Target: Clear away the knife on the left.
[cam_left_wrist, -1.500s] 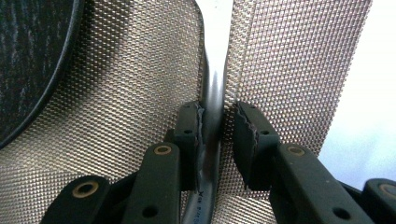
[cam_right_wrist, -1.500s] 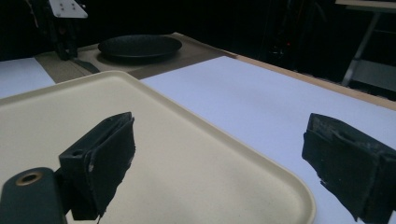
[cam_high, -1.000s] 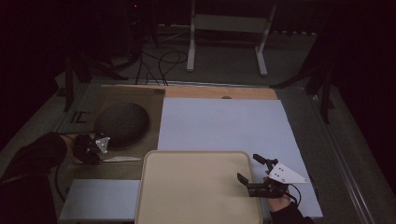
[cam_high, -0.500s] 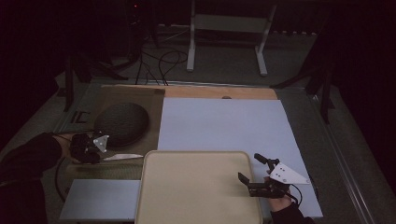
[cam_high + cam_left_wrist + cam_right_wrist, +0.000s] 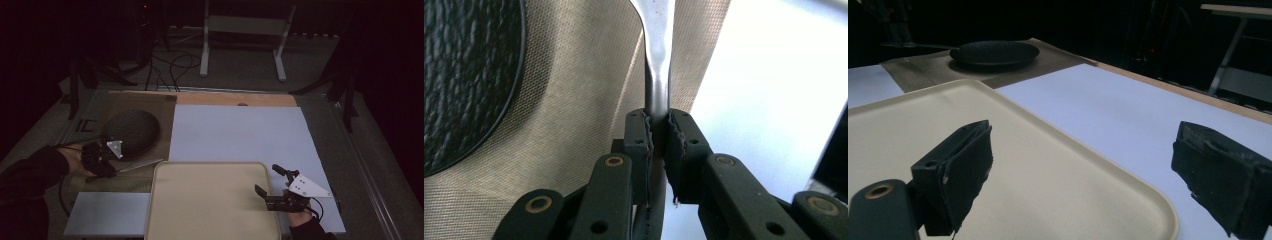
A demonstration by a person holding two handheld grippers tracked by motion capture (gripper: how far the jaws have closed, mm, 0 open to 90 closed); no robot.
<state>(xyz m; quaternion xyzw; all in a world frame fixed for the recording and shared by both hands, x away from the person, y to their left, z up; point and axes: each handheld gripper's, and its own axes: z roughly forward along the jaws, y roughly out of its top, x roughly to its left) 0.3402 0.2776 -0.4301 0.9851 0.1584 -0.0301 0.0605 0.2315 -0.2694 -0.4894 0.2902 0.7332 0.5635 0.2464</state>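
Dim room, white-covered table (image 5: 240, 130) | left gripper (image 5: 107, 162) clamped on metal utensil (image 5: 140, 165), lifted beside black plate (image 5: 131, 131) | right gripper (image 5: 272, 187) wide open, empty, over beige tray (image 5: 200, 205) | utensil picked, placing left.

Dim room, dark floor (image 5: 240, 82), white metal stand (image 5: 245, 30) behind table.

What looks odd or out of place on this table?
Nothing is spilled or broken. The left claw is clamped on the handle of a metal utensil and holds it out over the brown placemat, beside the dark plate. The beige tray is bare.
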